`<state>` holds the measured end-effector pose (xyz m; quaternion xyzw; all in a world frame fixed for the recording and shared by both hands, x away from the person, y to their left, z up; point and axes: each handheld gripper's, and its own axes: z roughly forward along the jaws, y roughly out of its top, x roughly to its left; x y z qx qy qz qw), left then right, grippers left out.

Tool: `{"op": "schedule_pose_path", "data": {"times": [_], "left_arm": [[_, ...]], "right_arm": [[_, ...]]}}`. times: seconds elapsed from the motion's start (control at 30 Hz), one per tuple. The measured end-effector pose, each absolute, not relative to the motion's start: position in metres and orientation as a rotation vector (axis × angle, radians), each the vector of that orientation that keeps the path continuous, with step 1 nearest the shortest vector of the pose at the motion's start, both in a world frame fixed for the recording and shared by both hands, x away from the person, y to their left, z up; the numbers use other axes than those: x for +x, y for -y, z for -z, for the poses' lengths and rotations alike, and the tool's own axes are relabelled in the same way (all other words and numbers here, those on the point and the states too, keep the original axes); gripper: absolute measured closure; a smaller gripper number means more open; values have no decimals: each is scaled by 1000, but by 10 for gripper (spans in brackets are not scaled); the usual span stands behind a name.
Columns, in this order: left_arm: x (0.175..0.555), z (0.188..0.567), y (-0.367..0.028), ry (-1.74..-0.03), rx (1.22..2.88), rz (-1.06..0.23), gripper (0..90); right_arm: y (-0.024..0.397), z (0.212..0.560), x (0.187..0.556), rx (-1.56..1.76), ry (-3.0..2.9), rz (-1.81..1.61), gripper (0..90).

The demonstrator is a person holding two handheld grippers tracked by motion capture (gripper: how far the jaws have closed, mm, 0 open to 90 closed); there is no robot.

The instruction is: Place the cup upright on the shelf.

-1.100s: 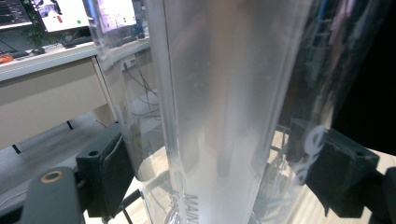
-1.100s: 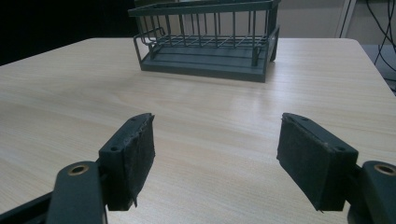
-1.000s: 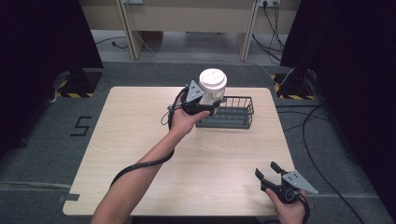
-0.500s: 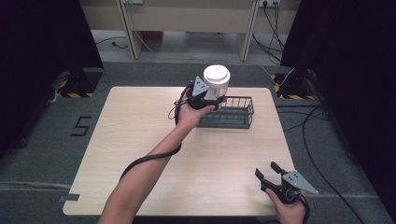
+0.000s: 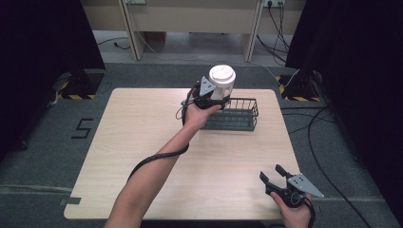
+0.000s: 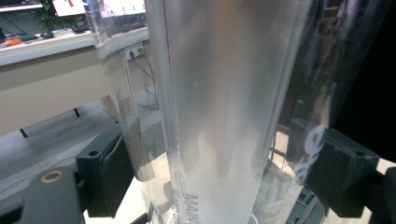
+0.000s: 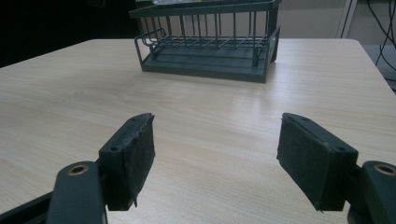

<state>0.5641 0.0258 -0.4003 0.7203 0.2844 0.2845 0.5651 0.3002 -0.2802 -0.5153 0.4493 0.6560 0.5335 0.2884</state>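
- Carried farther right since the earlier frames, the clear plastic cylindrical jar with a white lid [image 5: 221, 83] now hangs over the left end of the dark grey wire basket [image 5: 237, 114] instead of left of it, and it stands more upright.
- Both black pads of the left gripper [image 5: 212, 98] press against the jar's clear wall, one on each side, so the jaws are clamped on the jar; in the left gripper view the jar [image 6: 233, 102] rises between them from bottom to top.
- White printed lettering shows low on the jar's wall in that view, too blurred to read.
- From above, the jar is held clear of the table, its white lid facing up and its lower part just above the basket's left rim; whether it touches the wires I cannot tell.
- At the near right corner of the light wooden table [image 5: 142, 142], the right gripper [image 5: 274, 176] hovers with its jaws spread wide and nothing between them, well apart from the jar.
- Along the right gripper view, bare tabletop lies between the two pads [image 7: 135, 154], and the basket [image 7: 210, 42] stands at the far side of the table.
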Motion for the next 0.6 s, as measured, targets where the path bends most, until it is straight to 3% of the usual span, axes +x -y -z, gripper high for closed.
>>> {"op": "schedule_pose_path", "data": {"times": [0.6], "left_arm": [[572,424,-17,-729,1709,-644,174]], "right_arm": [[280,515,300,1187,-1763,-1417,278]]}}
